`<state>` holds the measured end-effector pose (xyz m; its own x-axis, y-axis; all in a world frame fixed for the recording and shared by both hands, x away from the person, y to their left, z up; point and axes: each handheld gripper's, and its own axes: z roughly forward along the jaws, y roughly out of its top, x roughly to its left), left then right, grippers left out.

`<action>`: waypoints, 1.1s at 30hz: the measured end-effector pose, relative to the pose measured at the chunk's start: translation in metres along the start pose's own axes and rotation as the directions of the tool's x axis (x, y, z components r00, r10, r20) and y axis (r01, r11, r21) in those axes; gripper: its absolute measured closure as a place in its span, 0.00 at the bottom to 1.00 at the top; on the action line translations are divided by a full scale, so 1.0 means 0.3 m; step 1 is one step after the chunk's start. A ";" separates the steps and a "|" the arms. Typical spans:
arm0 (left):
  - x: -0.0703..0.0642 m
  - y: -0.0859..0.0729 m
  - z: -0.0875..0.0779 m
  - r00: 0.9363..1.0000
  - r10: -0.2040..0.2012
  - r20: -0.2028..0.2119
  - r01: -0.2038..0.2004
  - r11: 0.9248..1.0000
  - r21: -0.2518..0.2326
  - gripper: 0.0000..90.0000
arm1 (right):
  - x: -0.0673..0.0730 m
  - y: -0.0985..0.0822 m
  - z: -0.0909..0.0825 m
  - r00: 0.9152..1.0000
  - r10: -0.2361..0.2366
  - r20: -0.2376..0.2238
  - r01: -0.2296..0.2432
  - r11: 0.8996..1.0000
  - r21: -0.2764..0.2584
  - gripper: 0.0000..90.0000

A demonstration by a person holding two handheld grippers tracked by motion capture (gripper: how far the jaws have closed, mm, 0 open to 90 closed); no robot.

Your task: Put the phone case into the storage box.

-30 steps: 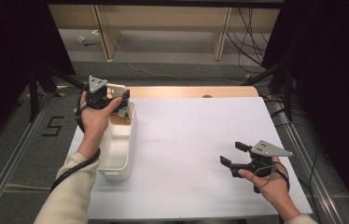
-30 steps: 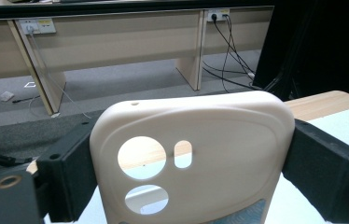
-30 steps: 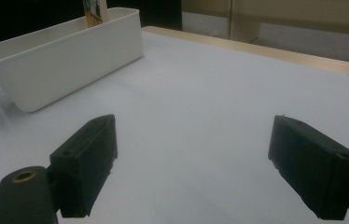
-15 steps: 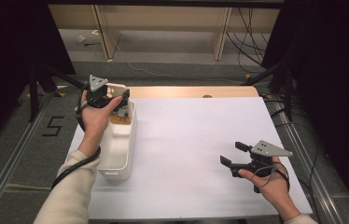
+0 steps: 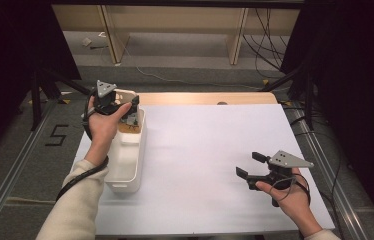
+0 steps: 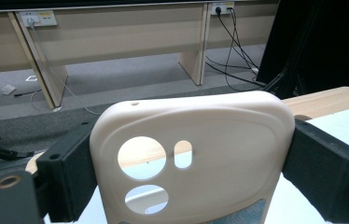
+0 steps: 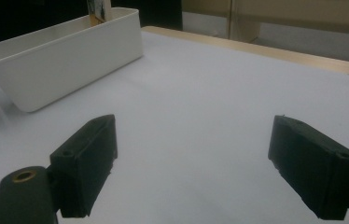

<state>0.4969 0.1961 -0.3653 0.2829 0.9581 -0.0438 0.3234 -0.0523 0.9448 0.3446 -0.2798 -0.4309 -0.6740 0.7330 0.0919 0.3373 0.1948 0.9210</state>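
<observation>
**Phone case clamped over the bin, and nothing has moved in the last second**

Compare this moment with the two earlier high views and you will find almost no difference: your left hand sits at the same far-left spot over the bin, your right hand rests at the same near-right spot on the mat. Treat this as a pause, not a step in progress.

Your left gripper (image 5: 125,106) is clenched on the cream phone case (image 6: 193,158). In the left gripper view both black jaws press its two side edges, the case stands upright between them, camera cut-outs showing, and it hangs just above the far end of the white bin (image 5: 127,157). Something brown with a printed face lies inside that far end, under the case; it is too small to name.

Your right gripper (image 5: 250,165) is released: its jaws stand wide apart with only the white mat (image 5: 200,150) between them, well away from the bin.

Since the grip is as firm as it was and the case has neither sunk nor risen, my reading is that it is neither settled in the bin nor carried clear of it. The next move probably belongs to your left hand alone; watch the case's lower edge against the bin's rim when you go
</observation>
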 end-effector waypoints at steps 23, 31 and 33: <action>0.001 -0.002 0.029 1.000 -0.012 0.000 0.012 1.000 0.016 0.12 | -0.002 0.001 0.000 1.000 0.001 0.000 -0.001 1.000 -0.001 0.18; 0.001 0.001 0.037 1.000 -0.012 -0.009 0.012 1.000 0.018 0.12 | -0.001 0.002 0.000 1.000 0.000 -0.002 0.000 1.000 -0.004 0.18; 0.000 0.005 0.037 1.000 -0.010 -0.010 0.011 1.000 0.018 0.12 | -0.001 0.002 0.000 1.000 -0.002 -0.002 0.002 1.000 -0.002 0.18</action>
<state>0.5073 0.1929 -0.3675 0.2709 0.9613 -0.0506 0.3429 -0.0472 0.9382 0.3451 -0.2799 -0.4305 -0.6762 0.7310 0.0913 0.3350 0.1948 0.9219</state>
